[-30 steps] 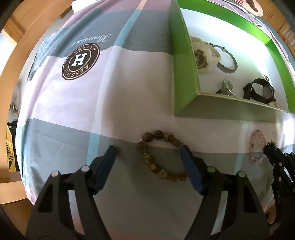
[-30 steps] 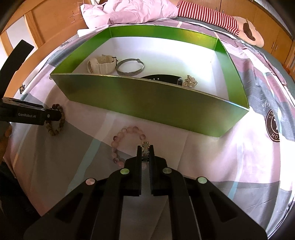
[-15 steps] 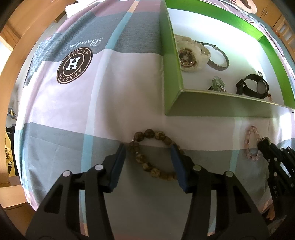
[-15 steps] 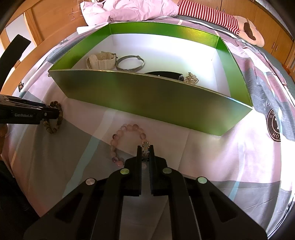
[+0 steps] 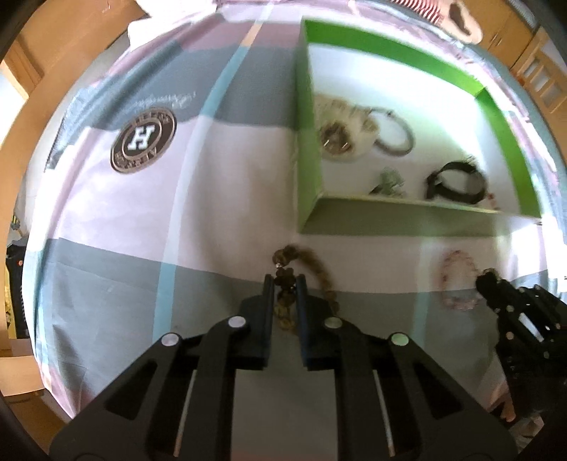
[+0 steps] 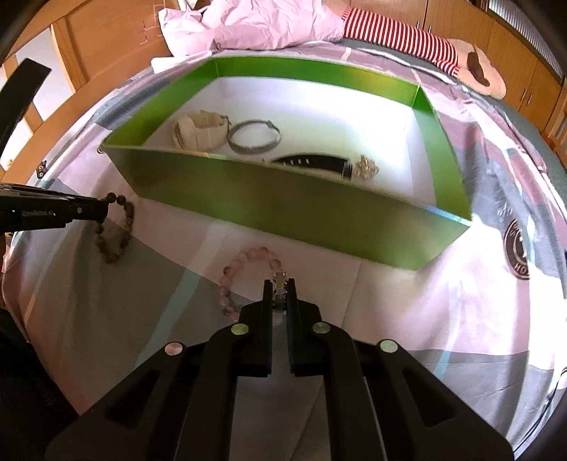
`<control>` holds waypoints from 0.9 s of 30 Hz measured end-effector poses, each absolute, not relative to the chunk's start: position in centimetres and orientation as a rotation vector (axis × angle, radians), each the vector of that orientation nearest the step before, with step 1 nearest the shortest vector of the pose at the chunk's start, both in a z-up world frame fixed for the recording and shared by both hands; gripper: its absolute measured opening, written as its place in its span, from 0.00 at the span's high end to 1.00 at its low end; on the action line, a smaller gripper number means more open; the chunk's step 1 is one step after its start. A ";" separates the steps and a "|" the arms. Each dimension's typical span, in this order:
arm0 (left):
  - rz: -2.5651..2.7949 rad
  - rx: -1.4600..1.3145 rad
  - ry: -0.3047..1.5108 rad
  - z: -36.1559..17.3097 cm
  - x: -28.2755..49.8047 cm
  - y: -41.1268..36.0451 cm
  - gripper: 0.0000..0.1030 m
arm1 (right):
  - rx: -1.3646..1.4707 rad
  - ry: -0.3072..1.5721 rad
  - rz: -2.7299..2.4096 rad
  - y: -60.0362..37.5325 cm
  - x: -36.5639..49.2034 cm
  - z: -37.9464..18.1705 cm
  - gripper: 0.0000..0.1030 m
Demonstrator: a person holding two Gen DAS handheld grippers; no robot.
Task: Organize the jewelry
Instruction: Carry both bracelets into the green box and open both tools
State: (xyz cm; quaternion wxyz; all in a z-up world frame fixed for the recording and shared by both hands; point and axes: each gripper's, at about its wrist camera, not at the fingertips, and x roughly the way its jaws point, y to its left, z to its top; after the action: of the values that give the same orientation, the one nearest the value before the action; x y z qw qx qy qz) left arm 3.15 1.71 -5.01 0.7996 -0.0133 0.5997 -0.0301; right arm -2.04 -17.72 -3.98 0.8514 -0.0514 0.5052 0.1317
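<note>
Since a second ago the left gripper (image 5: 285, 283) has closed its jaws onto the brown wooden-bead bracelet (image 5: 304, 260), bunching it on the plaid bedsheet (image 5: 141, 230). The right gripper (image 6: 280, 285) is clamped on the pink bead bracelet (image 6: 248, 259), beside the green cardboard box (image 6: 283, 212).

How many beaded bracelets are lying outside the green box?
2. The brown bead bracelet is pinched in the left gripper; the pink bead bracelet is pinched in the right gripper. None seems hidden.

Sunlit bed (image 6: 460, 319) with patchwork sheet; wooden cabinets (image 6: 524, 81) behind; crumpled pink bedding (image 6: 265, 25).
</note>
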 end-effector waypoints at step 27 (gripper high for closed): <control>-0.224 -0.072 1.015 5.0 8.6 -4.6 0.88 | -0.040 0.821 0.223 -20.2 5.2 5.8 0.93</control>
State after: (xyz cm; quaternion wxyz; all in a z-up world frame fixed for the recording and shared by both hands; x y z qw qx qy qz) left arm 8.62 -4.58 4.99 0.8674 -0.0344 0.4848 -0.1072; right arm 5.21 -20.18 5.80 0.9107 -0.0194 0.3982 0.1081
